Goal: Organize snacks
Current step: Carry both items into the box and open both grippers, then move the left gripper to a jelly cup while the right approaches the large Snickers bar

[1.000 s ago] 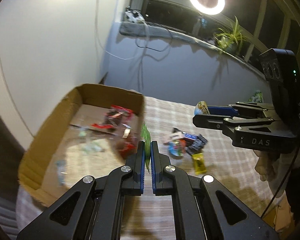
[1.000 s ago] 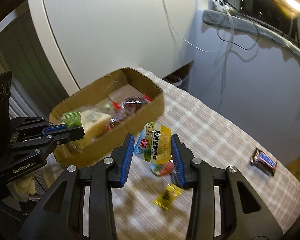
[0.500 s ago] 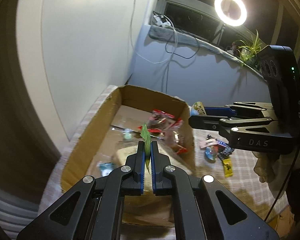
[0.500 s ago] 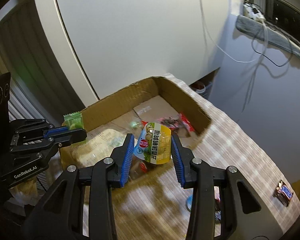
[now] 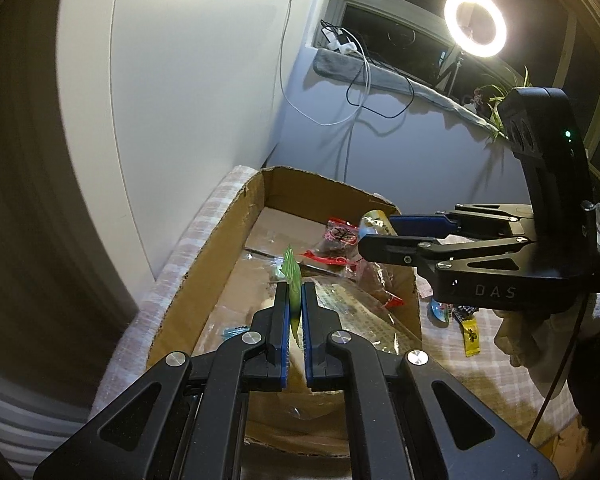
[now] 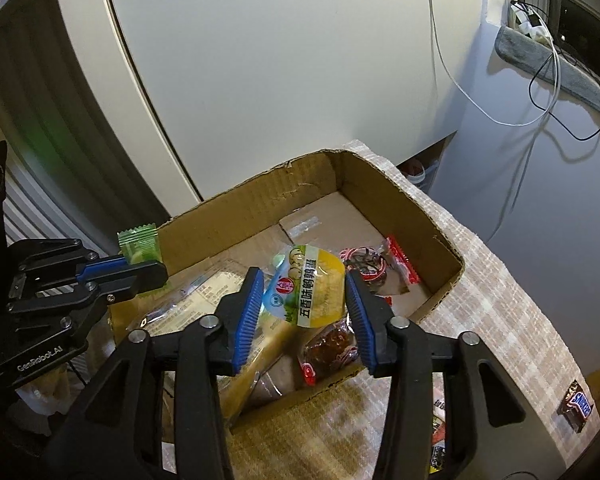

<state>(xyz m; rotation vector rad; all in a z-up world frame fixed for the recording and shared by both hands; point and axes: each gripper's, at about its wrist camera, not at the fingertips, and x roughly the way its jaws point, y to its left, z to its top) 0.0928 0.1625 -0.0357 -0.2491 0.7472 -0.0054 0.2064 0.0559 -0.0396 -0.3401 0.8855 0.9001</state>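
cardboard box [image 6: 256,196] holds snacks — left gripper [image 5: 295,304] pinches green candy [image 5: 291,270], right gripper [image 6: 305,300] opening around egg packet [image 6: 312,292].

a lit ring light [image 5: 475,23] stands before a dark window [image 5: 400,36]; white and black cables [image 5: 364,84] hang down the pale wall [image 5: 204,80] below the sill.

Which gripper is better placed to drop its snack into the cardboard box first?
Right, probably. The right gripper hangs over the cardboard box, its jaws are opening, and the yellow quail-egg packet sits loose between them. The left gripper is also over the box, but shut on its green candy.
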